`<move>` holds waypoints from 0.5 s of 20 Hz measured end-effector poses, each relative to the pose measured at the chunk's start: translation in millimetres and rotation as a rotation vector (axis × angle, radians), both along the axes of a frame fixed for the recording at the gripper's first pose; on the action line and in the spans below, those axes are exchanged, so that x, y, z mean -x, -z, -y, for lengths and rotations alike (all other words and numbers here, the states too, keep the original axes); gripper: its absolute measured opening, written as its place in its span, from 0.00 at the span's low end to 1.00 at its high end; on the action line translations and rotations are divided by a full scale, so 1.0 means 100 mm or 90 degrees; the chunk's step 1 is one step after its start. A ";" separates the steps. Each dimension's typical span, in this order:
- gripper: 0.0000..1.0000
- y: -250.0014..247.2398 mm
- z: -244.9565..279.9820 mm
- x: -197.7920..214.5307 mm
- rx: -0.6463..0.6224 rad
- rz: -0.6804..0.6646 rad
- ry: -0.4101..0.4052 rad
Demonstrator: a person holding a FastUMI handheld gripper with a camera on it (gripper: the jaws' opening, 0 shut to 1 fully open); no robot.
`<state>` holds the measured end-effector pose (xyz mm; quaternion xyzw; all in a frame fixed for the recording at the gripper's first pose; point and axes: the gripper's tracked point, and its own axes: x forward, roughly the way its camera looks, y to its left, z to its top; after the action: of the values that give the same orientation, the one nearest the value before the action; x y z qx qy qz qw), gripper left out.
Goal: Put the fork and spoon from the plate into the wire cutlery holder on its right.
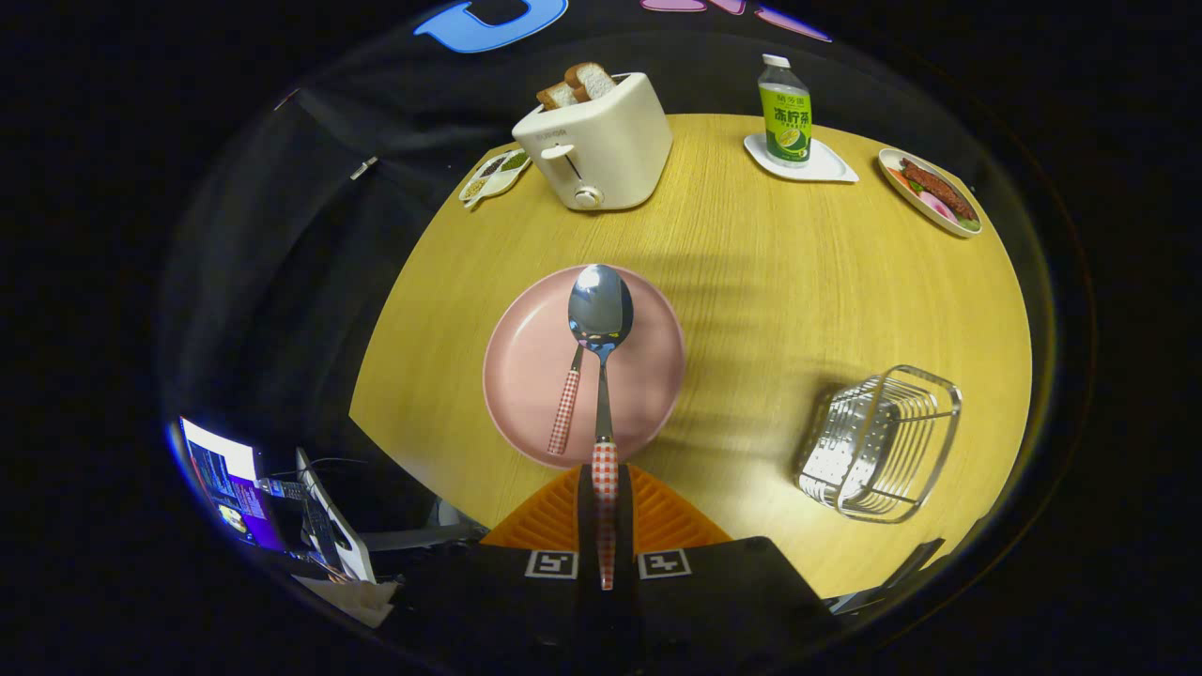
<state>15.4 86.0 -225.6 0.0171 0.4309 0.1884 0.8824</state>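
Gripper [606,498] closed on the spoon [601,324]: both fingers pressed the checked handle from either side, the handle running back between them toward the camera. The grip was at the handle end, which left the bowl free and pointing far, out over the pink plate [526,376]. Whether the spoon was lifted clear of the plate or just resting on it could not be told from this angle.

Fork [565,413] lay on the plate just left of the spoon, its checked handle toward the near rim. Its head was hidden behind the spoon's bowl, so the two may have been touching there.

Holder [878,446] stood on the wooden table [751,282], right of the plate and well apart from it, with nothing seen inside. Its open top faced up, so a utensil would likely need to go in from above.

Far side of the table: toaster [596,141] with bread, bottle [785,113] on a coaster, dish [930,192] of food at far right, all well away from the work.

Judged stage: spoon in hand, carry to the right not begun; fork untouched. Risk: a handle-end grip lets the long spoon swing or catch on the wires.
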 end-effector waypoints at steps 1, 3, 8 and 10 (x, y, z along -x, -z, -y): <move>0.08 -0.08 0.12 0.04 0.003 0.001 -0.002; 0.09 -0.22 0.36 0.09 0.012 -0.002 -0.004; 0.09 -0.37 1.01 0.16 0.063 -0.029 -0.003; 0.08 -0.39 1.23 0.21 0.086 -0.057 -0.007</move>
<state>-6.1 -37.3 -186.9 -0.0360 0.4815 0.1626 0.8605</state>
